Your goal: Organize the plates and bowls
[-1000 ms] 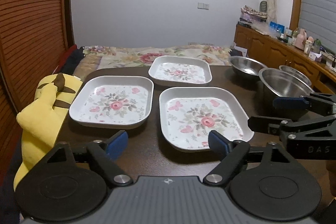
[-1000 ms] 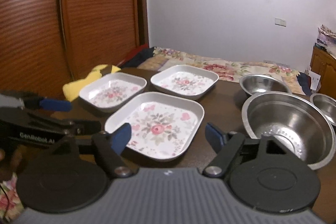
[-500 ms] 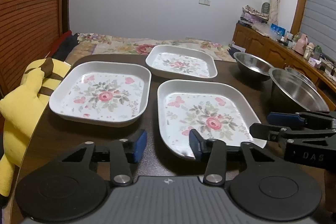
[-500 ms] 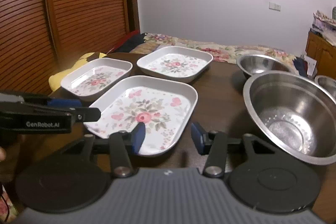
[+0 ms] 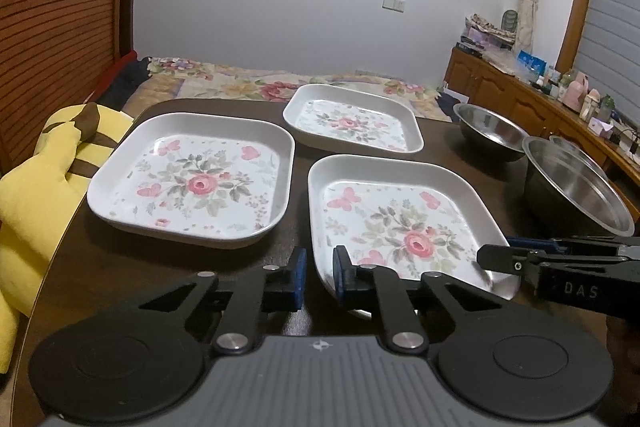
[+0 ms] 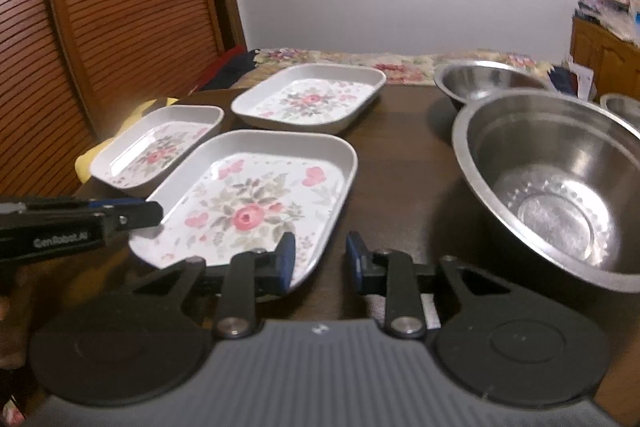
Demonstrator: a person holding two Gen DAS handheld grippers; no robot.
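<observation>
Three white square plates with a rose print lie on the dark table: a near plate [image 5: 404, 223] [image 6: 256, 203], a left plate [image 5: 196, 171] [image 6: 160, 147] and a far plate [image 5: 352, 123] [image 6: 308, 99]. My left gripper [image 5: 320, 277] [image 6: 148, 207] is shut on the near plate's left front rim. My right gripper [image 6: 320, 259] [image 5: 500, 251] straddles that plate's right front rim. Its jaws are closing, and a gap still shows beside the outer pad. A large steel bowl [image 5: 576, 187] [image 6: 552, 187] stands to the right, with a smaller one [image 5: 488, 131] [image 6: 488, 83] behind it.
A third small steel bowl [image 6: 624, 107] peeks in at the far right. A yellow plush toy [image 5: 40, 179] lies off the table's left edge. A bed with a floral cover [image 5: 248, 83] sits behind the table, and a cluttered wooden sideboard [image 5: 520, 95] runs along the right.
Both grippers came forward and down to the near plate, and their jaws narrowed from wide. The left jaws now clamp the plate's rim.
</observation>
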